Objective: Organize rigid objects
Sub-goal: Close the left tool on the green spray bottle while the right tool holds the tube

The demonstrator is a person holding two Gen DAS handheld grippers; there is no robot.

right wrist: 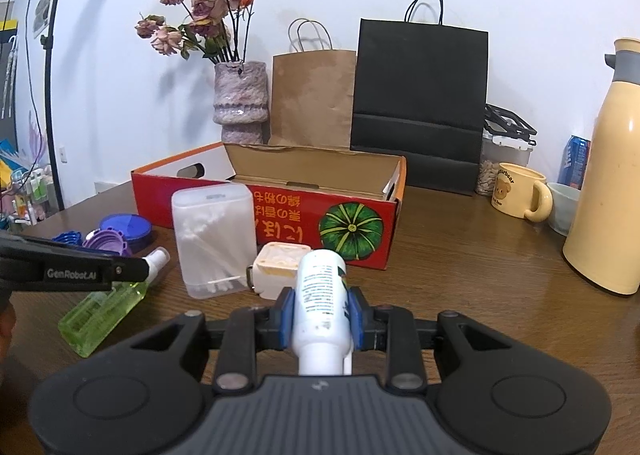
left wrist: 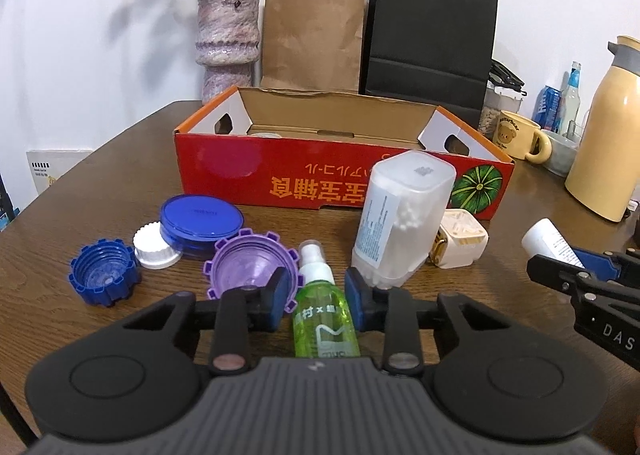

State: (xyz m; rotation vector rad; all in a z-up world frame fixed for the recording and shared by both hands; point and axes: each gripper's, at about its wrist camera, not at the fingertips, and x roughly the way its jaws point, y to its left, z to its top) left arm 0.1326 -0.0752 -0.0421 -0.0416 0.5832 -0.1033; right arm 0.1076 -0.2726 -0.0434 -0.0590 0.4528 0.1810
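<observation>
My left gripper (left wrist: 320,301) is open, its blue pads on either side of a green spray bottle (left wrist: 323,317) lying on the table, with small gaps at both sides. My right gripper (right wrist: 321,319) is shut on a white tube (right wrist: 321,295) and holds it above the table; it shows at the right edge of the left wrist view (left wrist: 568,267). A red cardboard box (left wrist: 340,183) stands open behind. A clear cotton swab box (left wrist: 400,223), a white plug adapter (left wrist: 462,243), a purple cap (left wrist: 250,263), a blue cap (left wrist: 103,275), a white cap (left wrist: 154,249) and a blue round case (left wrist: 200,225) lie before it.
A vase of dried flowers (left wrist: 228,43), a brown paper bag (left wrist: 312,39) and a black paper bag (left wrist: 430,39) stand behind the box. A yellow mug (right wrist: 520,195), a cream thermos (right wrist: 612,175), cans and a bowl (right wrist: 564,205) fill the table's right side.
</observation>
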